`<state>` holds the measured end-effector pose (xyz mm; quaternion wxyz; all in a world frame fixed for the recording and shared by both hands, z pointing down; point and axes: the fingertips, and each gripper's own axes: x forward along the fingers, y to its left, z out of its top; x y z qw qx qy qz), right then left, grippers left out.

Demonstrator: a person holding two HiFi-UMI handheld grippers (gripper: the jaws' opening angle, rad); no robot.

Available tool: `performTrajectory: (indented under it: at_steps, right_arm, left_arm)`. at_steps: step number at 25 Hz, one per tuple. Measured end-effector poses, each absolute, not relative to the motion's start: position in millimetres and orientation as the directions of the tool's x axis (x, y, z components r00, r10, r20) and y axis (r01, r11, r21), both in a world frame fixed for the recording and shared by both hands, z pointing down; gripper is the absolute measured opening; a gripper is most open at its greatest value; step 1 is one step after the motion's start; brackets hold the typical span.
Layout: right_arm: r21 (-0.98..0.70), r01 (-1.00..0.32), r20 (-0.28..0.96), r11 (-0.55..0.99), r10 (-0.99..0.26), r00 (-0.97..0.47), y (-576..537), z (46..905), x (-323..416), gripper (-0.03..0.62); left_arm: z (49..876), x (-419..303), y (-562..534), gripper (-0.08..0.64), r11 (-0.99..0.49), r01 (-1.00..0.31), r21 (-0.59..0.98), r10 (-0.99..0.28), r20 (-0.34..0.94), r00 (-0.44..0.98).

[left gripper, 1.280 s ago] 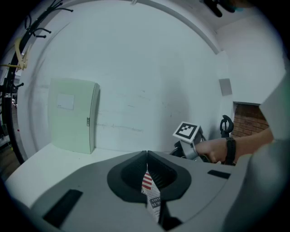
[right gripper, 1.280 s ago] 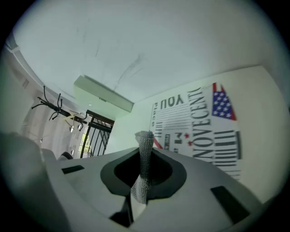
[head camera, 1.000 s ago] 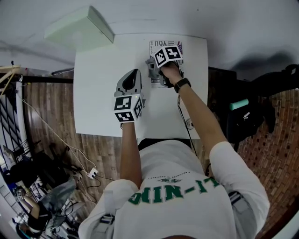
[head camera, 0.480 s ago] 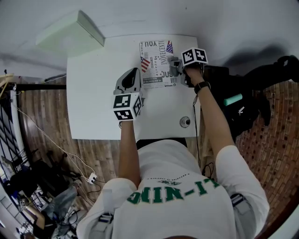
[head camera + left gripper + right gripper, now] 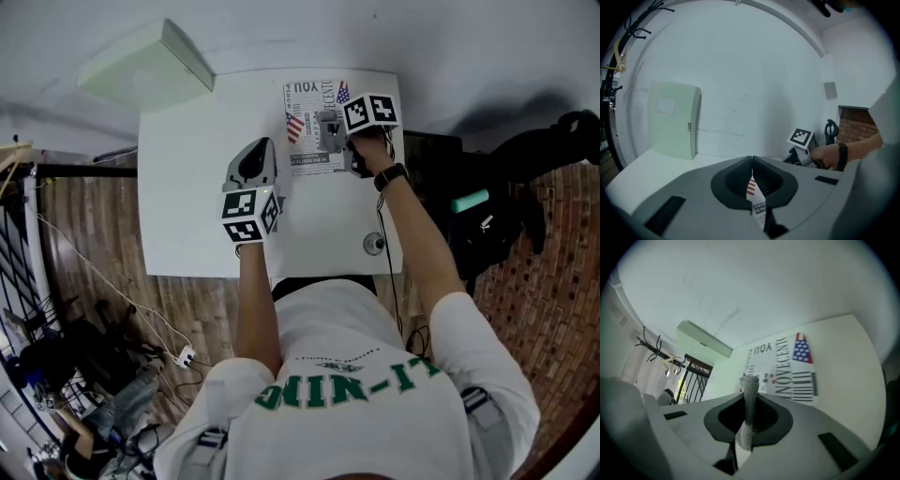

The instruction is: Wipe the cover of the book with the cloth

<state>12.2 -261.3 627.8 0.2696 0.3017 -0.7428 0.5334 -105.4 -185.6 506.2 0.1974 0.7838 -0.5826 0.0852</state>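
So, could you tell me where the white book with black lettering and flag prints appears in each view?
Head view: white book, upper centre.
Left gripper view: thin strip, bottom centre, behind the jaws.
Right gripper view: right of centre.
Shared landmark: the pale green flat box.

White table (image 5: 187, 206), book (image 5: 306, 141) at far edge, right gripper (image 5: 328, 129) over its cover, left gripper (image 5: 262, 150) beside its left edge

one book (image 5: 302, 141), one cloth (image 5: 750, 397), one green box (image 5: 150, 61), one table (image 5: 192, 187)
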Motion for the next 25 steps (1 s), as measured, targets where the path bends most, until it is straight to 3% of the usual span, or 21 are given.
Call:
performTrajectory:
  at_steps: [6, 11, 16, 25]
  right_arm:
    - [-0.641, -0.686, 0.72, 0.344, -0.038, -0.693, -234.1, 642.3, -74.9, 0.032]
    - [-0.637, -0.697, 0.738, 0.33, -0.001, -0.675, -225.1, 666.9, -88.1, 0.032]
    - [-0.637, -0.721, 0.737, 0.273, -0.057, -0.673, -236.4, 666.0, -49.4, 0.032]
    - [-0.617, -0.779, 0.749, 0.111, -0.22, -0.625, -257.2, 662.8, 83.9, 0.032]
  left_arm:
    - [503.4, -126.3, -175.3, 0.015, -0.209, -0.959, 0.191, -0.889, 0.371, 0.268]
    - [507.6, -132.1, -173.9, 0.015, -0.201, -0.961, 0.192, -0.888, 0.379, 0.262]
    - [509.1, -120.2, -183.4, 0.015, -0.229, -0.952, 0.201, -0.88, 0.376, 0.291]
    - [508.5, -67.4, -198.5, 0.015, -0.329, -0.92, 0.212, -0.849, 0.36, 0.387]
